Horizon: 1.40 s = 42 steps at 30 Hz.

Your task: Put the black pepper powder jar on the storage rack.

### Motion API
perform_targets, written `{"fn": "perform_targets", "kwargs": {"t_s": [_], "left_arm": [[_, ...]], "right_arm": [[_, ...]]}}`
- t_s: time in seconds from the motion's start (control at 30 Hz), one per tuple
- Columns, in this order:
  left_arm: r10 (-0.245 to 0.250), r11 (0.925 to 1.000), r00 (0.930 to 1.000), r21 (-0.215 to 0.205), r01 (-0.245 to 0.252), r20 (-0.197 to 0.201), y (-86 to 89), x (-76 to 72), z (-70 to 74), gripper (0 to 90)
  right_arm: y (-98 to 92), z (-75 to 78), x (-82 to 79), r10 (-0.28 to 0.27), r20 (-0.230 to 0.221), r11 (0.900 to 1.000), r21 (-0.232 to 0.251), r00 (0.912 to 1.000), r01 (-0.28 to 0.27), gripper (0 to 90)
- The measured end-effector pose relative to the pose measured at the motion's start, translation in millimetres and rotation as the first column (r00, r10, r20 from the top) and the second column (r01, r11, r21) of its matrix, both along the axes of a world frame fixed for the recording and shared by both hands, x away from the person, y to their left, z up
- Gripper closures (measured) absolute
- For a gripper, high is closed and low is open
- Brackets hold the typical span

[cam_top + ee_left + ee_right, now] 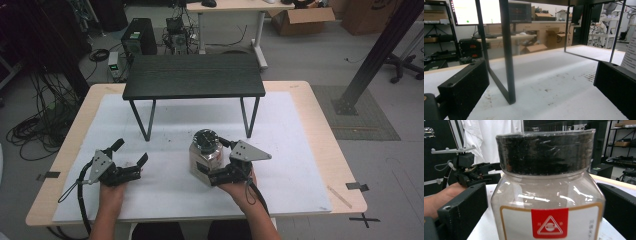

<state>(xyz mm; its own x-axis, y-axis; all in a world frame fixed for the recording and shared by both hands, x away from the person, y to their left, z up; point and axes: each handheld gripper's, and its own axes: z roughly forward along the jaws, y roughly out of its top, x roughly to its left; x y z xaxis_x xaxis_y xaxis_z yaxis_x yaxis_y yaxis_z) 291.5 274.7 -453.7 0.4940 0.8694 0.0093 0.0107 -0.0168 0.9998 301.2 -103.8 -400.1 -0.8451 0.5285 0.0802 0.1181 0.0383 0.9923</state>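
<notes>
At lower centre of the high view, the right gripper point(214, 162) brackets the jar point(205, 156), jaws wide, contact indeterminate. Lower left, the left gripper point(130, 152) gapes empty.

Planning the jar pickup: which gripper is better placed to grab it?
Right. The right gripper already has its jaws on either side of the jar, though whether they grip it is unclear. The left gripper sits open, well off to the side.
</notes>
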Motion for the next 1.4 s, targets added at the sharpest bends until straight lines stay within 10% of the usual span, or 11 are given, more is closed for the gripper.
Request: {"fn": "perform_targets", "kwargs": {"t_s": [1.4], "left_arm": [[-0.001, 1.0, 1.0, -0.002, 0.001, 0.002, 0.2, -0.2, -0.1, 0.5]], "right_arm": [[14.6, -2.6, 7.6, -0.036, -0.015, 0.999, -0.013, 0.9992, 0.036, 12.2]]}}
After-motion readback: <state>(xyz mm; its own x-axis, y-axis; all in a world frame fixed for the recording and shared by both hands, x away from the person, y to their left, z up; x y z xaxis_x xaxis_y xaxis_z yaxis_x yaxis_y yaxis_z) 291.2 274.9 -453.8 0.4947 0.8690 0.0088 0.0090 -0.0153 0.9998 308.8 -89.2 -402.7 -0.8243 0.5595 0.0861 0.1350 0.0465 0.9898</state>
